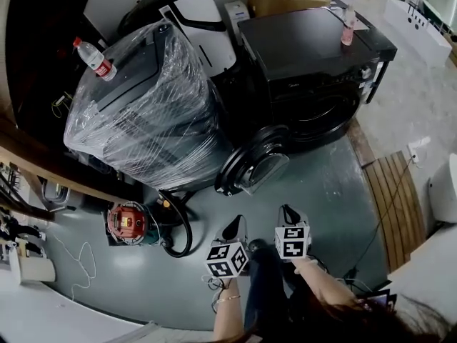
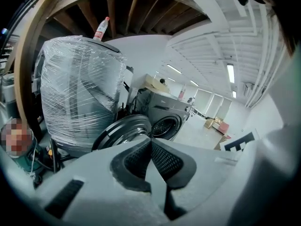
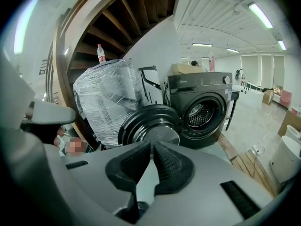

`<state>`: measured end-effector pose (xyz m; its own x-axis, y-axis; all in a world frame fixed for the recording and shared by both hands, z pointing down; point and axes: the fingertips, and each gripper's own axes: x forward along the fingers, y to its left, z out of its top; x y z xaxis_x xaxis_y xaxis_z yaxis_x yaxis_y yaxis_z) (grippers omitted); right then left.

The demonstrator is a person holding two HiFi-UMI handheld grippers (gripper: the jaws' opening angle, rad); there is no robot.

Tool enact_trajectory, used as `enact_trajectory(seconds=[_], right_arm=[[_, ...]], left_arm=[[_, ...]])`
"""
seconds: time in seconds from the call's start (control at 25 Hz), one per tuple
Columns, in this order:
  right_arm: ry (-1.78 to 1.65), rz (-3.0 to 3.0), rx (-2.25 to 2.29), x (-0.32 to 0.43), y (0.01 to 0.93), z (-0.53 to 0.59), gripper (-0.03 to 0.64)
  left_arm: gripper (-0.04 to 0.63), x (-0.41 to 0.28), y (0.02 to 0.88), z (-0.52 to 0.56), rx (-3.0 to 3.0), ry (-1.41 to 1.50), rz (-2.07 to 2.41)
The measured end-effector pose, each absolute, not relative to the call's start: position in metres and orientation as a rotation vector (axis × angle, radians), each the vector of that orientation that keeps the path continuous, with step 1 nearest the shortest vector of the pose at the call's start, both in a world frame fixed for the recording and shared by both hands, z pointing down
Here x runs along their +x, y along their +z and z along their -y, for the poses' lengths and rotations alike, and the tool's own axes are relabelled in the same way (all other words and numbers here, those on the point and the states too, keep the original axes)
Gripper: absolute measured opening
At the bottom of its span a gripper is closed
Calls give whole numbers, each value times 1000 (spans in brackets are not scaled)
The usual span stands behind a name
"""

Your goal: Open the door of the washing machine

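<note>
The black washing machine (image 1: 314, 63) stands at the back right, and its round door (image 1: 255, 161) is swung wide open to the left of the drum opening (image 3: 202, 114). Both grippers hang well short of it, over the grey floor near the person. My left gripper (image 1: 234, 226) has its pads pressed tip to tip, with nothing between them (image 2: 150, 140). My right gripper (image 1: 288, 213) is beside it, its pads drawn almost together to a thin slit and empty (image 3: 152, 143). The open door (image 3: 150, 126) shows just beyond the right jaws and, in the left gripper view, the door (image 2: 123, 131) sits left of the pads.
A large plastic-wrapped appliance (image 1: 150, 106) with a water bottle (image 1: 93, 57) on top stands left of the washer. A pink bottle (image 1: 348, 27) sits on the washer's lid. A red machine (image 1: 128, 222) with a black hose (image 1: 178, 227) lies at the left. Wooden decking (image 1: 396, 206) borders the right.
</note>
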<state>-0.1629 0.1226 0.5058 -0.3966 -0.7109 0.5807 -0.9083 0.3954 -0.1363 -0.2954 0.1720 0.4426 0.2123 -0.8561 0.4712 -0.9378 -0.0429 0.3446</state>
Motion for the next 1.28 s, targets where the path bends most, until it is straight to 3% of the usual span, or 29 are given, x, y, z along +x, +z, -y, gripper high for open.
enact_trajectory(seconds=[0.56,1.28], right_arm=[[545,2273,1383,-94,456,-148,6],[345,2293,1552,-92,368,-135,0]], left_arm=[[15,-211,390,-181,2039,181,1613],[15,-207,318,-160,2336,279,1456]])
